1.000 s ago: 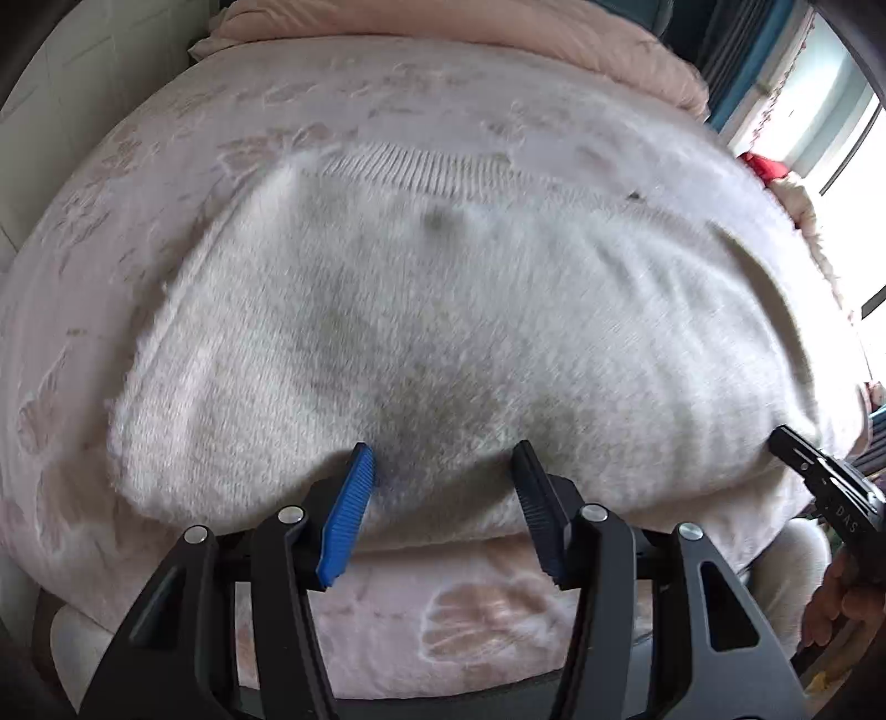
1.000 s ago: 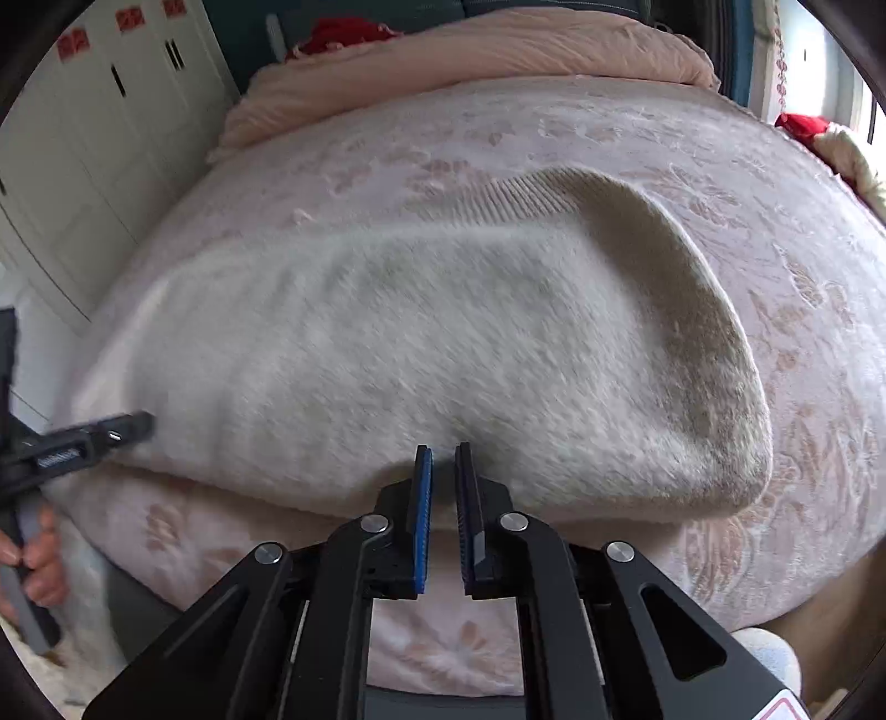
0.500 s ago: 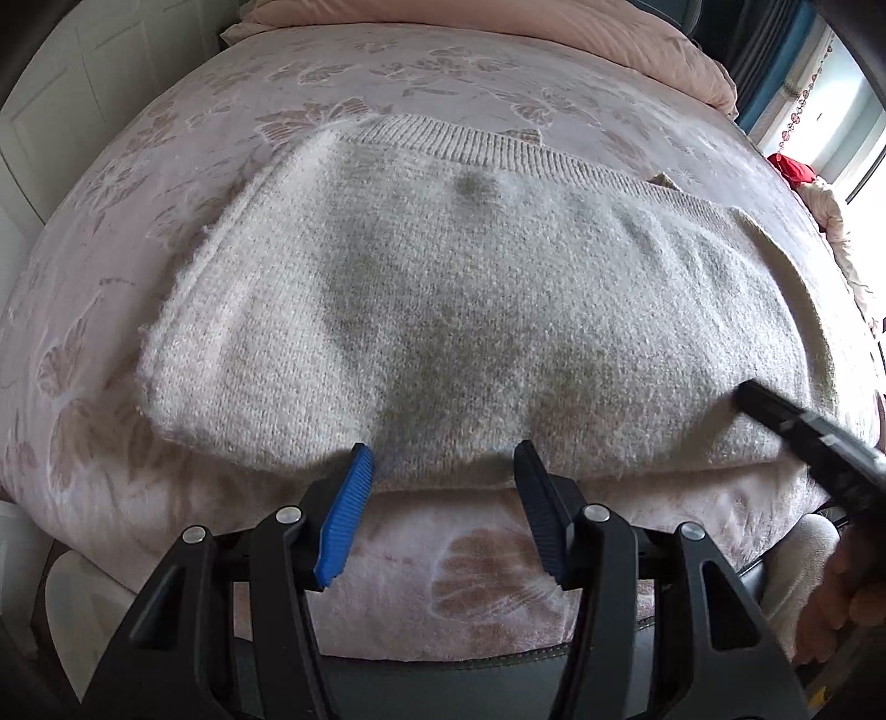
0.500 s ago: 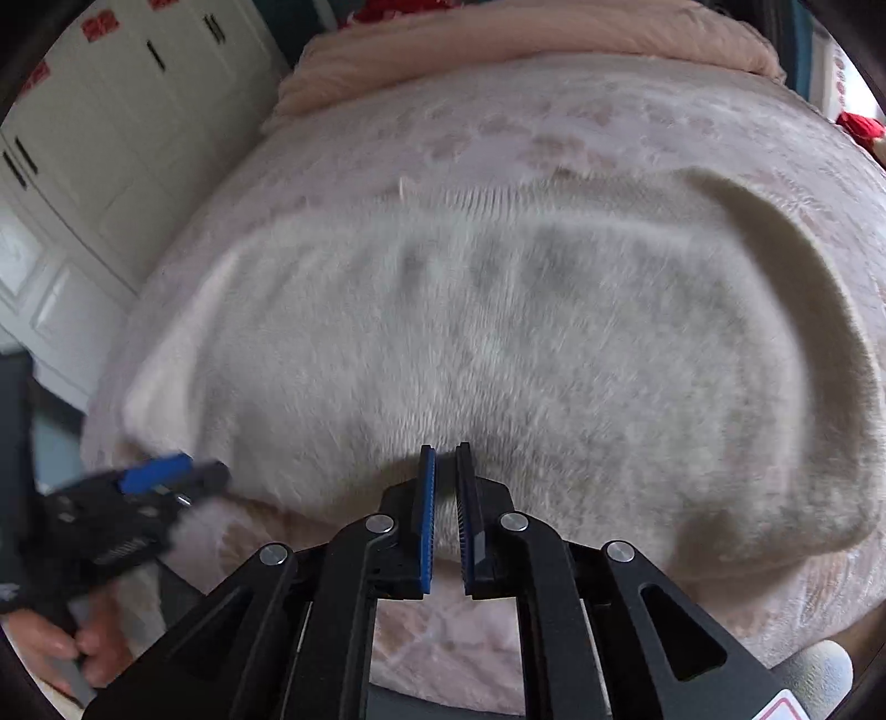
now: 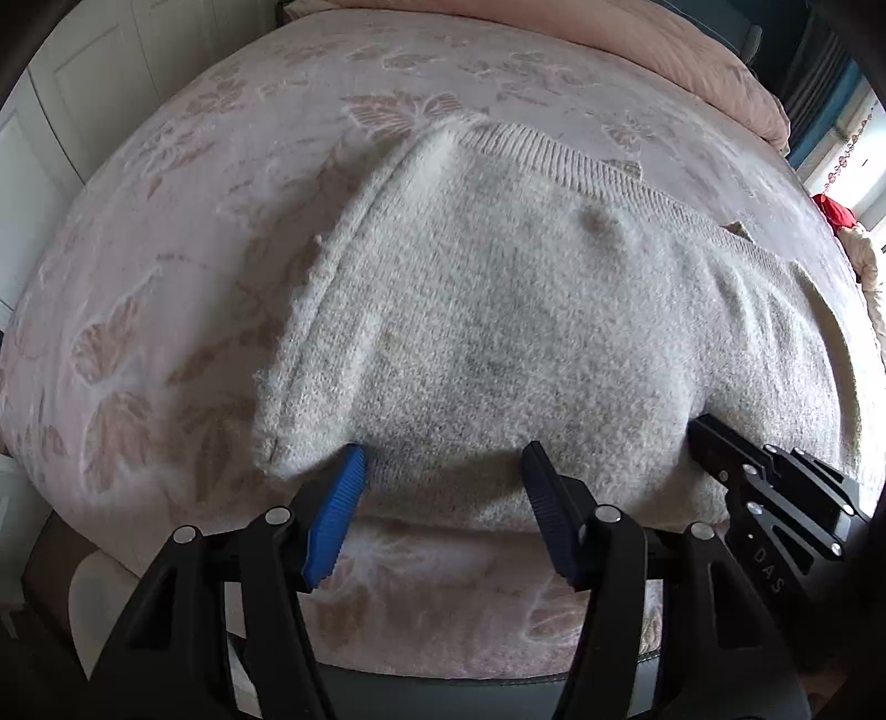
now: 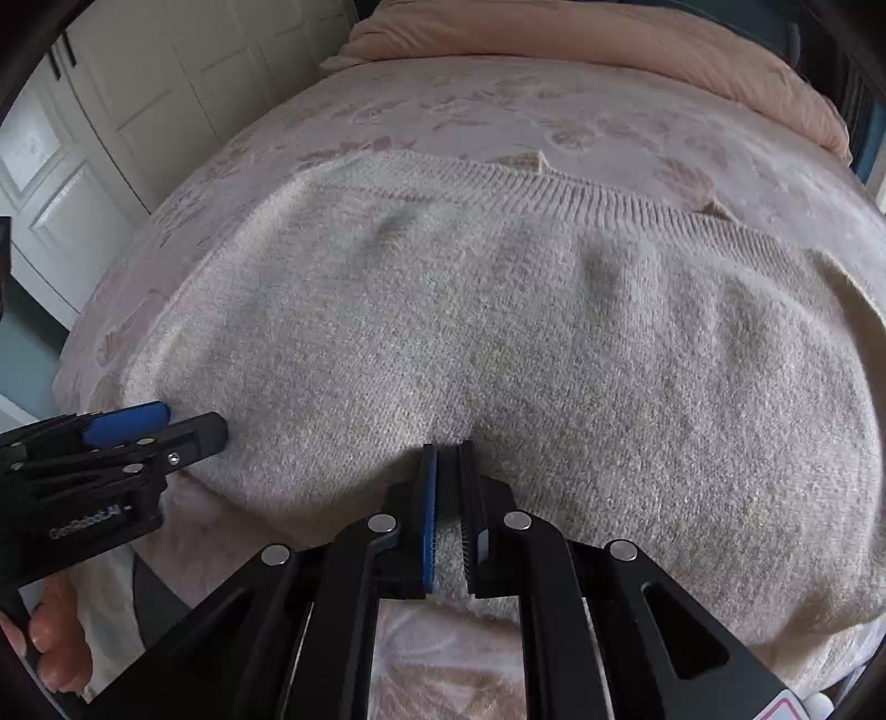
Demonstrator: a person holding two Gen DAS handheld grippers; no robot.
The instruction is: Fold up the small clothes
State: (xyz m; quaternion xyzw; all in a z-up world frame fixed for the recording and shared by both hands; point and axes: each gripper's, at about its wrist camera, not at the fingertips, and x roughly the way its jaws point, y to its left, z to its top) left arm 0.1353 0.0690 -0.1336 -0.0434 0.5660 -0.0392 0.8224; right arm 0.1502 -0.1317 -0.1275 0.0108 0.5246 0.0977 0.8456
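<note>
Edges: we see the sweater's (image 5: 526,332) near hem at the bed's (image 5: 166,232) front edge, lower centre; bare patterned bedspread upper left.
Texture: fuzzy cream knit, ribbed band along the far side.
Left gripper (image 5: 443,471): spread, jaws just opening, hem between them, pads not pressing.
Right gripper (image 6: 447,459): narrow gap, just opening, knit fold between its 2 pads.

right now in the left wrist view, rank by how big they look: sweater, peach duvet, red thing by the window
1. sweater, fills mid-frame
2. peach duvet, a strip along the far bed edge
3. red thing, a small patch
The sweater lies nearest the camera, so apparent size only.
</note>
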